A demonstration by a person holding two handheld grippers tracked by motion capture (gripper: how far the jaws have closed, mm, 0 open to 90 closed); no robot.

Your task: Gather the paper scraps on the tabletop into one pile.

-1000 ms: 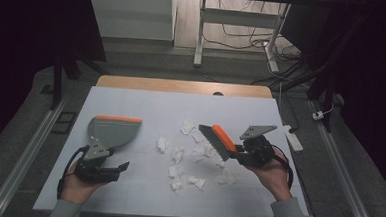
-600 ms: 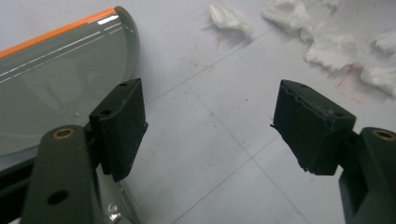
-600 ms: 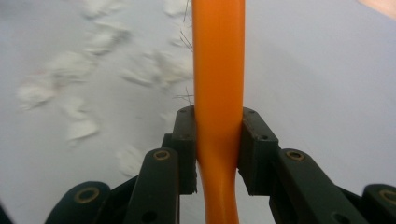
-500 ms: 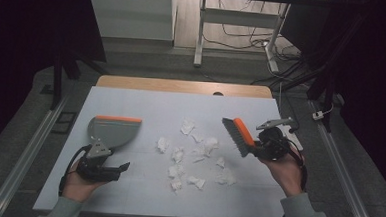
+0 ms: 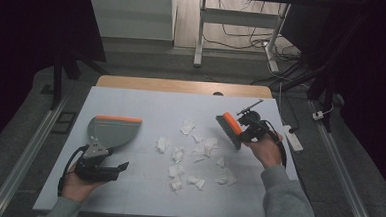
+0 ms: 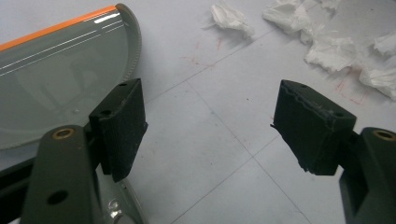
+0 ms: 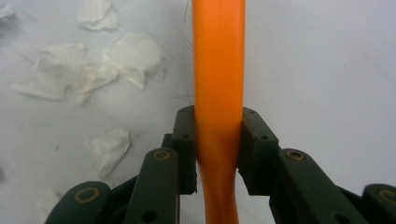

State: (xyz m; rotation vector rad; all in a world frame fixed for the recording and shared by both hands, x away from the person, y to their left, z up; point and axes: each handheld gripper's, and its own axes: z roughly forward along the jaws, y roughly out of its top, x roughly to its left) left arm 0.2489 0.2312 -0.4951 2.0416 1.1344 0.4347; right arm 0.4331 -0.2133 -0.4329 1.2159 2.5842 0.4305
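Note:
My right gripper (image 5: 250,128) is shut on the orange handle of a hand brush (image 5: 229,129), held over the table right of the paper pile. In the right gripper view the pads clamp the brush handle (image 7: 219,60) from both sides. Crumpled white paper scraps (image 5: 199,149) lie scattered mid-table. A grey dustpan (image 5: 113,130) with an orange lip rests at the left. My left gripper (image 5: 114,166) sits just behind it; its jaws have just been opening. In the left gripper view it (image 6: 210,100) is open over bare table, with the dustpan (image 6: 56,79) by the left jaw.
The white table (image 5: 146,103) has a wooden strip (image 5: 182,85) along its far edge. A white power strip (image 5: 293,139) lies off the right edge. Paper scraps (image 6: 322,51) sit ahead and to the right of the left gripper.
My right hand, with the brush in it, swung out to the right and then back, and now sits farther up the table. The left hand stayed beside the dustpan.

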